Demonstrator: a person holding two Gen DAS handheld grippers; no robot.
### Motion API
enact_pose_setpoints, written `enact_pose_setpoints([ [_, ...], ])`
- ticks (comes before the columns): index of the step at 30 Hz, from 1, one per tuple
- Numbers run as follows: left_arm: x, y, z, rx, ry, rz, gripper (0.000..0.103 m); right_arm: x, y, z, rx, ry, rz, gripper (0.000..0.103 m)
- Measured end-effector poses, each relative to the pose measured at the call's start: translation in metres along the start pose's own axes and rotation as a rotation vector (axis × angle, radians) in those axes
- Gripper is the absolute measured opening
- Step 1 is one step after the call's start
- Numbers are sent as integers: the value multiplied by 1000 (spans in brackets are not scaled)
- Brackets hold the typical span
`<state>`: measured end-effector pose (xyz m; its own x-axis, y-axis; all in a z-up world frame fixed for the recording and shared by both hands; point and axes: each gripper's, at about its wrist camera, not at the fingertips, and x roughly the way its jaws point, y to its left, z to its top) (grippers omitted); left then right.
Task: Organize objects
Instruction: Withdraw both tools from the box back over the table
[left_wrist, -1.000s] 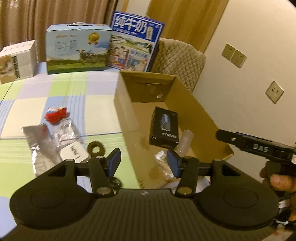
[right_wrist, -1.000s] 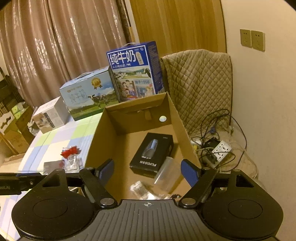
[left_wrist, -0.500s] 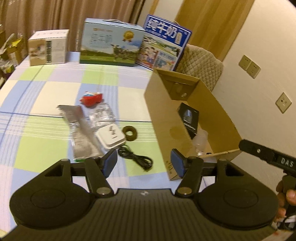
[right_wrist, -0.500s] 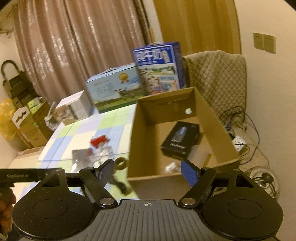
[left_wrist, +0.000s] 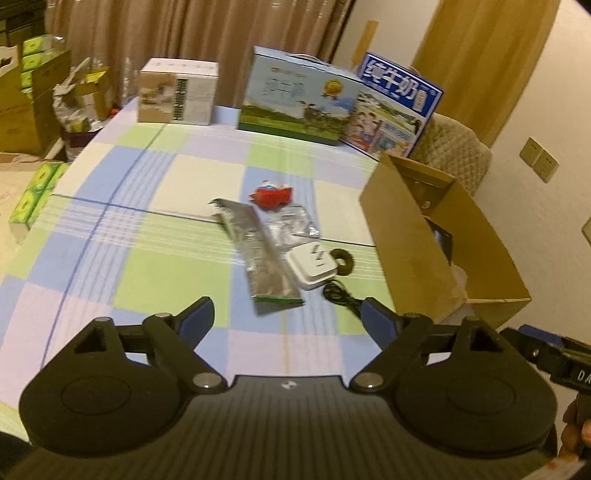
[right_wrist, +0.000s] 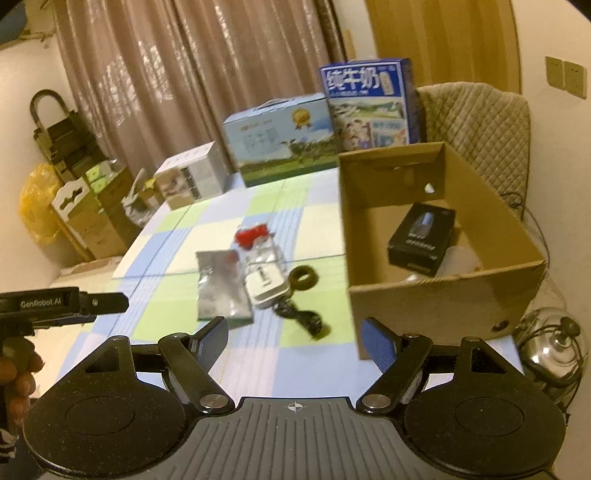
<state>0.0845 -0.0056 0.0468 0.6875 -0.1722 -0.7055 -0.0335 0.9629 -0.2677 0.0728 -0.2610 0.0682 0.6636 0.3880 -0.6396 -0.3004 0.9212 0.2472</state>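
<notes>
On the checked tablecloth lie a silver foil pouch, a white charger block, a dark ring, a black cable, a clear packet and a red packet. My left gripper hovers short of them, its jaws opening with nothing between them. An open cardboard box stands on the right and holds a black product box. My right gripper stands open and empty near the box's front corner. The same items show in the right wrist view: pouch, charger, ring, cable.
Two milk cartons and a small white box line the table's far edge. A quilted chair back stands behind the cardboard box. Stacked boxes and a yellow bag fill the floor at the left. A person's hand holds the left gripper.
Both grippers drew back and to the left, away from the cardboard box, so the loose items on the cloth now lie ahead. The left jaws spread wider; the right jaws kept their width.
</notes>
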Motion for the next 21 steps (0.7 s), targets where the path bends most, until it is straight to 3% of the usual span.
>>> enact_pose_setpoints([
  [21, -6, 21, -13, 2, 1, 62, 94, 15, 20, -17, -55, 43, 11, 76],
])
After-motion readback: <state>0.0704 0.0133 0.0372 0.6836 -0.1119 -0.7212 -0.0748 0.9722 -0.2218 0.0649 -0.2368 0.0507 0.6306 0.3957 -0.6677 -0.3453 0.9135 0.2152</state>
